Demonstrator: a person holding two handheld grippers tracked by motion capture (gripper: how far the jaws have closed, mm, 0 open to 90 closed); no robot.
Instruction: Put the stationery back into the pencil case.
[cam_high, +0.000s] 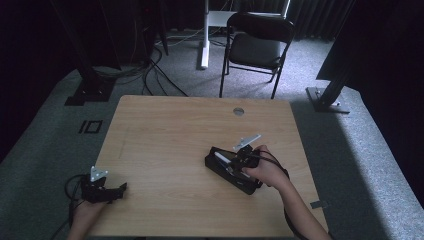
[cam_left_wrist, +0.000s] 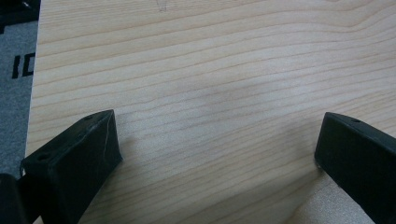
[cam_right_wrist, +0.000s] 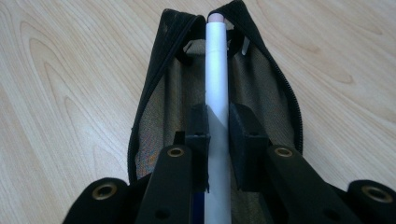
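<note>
Right claw (cam_right_wrist: 217, 123) clamped on white pen (cam_right_wrist: 217, 70), over open black pouch (cam_right_wrist: 154, 107), left claw (cam_left_wrist: 217, 140) wide

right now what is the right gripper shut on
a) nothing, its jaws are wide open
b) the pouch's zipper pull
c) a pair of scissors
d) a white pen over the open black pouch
d: in the right gripper view the right gripper has both jaws pressed against the white pen, which lies lengthwise over the open black pouch.
</note>
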